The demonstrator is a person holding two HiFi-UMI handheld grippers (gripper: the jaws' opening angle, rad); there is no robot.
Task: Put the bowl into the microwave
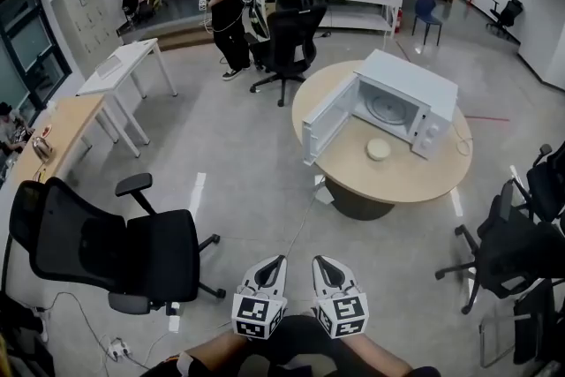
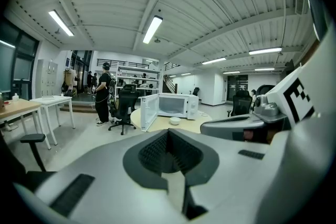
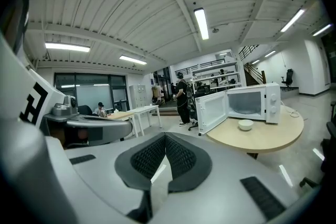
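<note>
A small white bowl [image 1: 379, 149] sits on the round wooden table [image 1: 415, 179], just in front of the white microwave [image 1: 402, 101]. The microwave's door [image 1: 328, 117] stands swung open to the left, and its cavity shows empty. Both grippers are low and close to the person's body, far from the table. My left gripper [image 1: 275, 262] and my right gripper [image 1: 320, 262] are side by side, each shut with nothing between the pads. The left gripper view shows its jaws [image 2: 168, 132] closed with the bowl [image 2: 175, 121] far off. The right gripper [image 3: 165, 137] looks toward the bowl [image 3: 245, 125] and microwave [image 3: 247, 102].
A black office chair [image 1: 132, 252] stands at the near left and more chairs [image 1: 508, 252] at the right. Another chair [image 1: 291, 40] and a standing person [image 1: 231, 4] are beyond the table. White desks [image 1: 124, 66] line the left. Open floor lies between me and the table.
</note>
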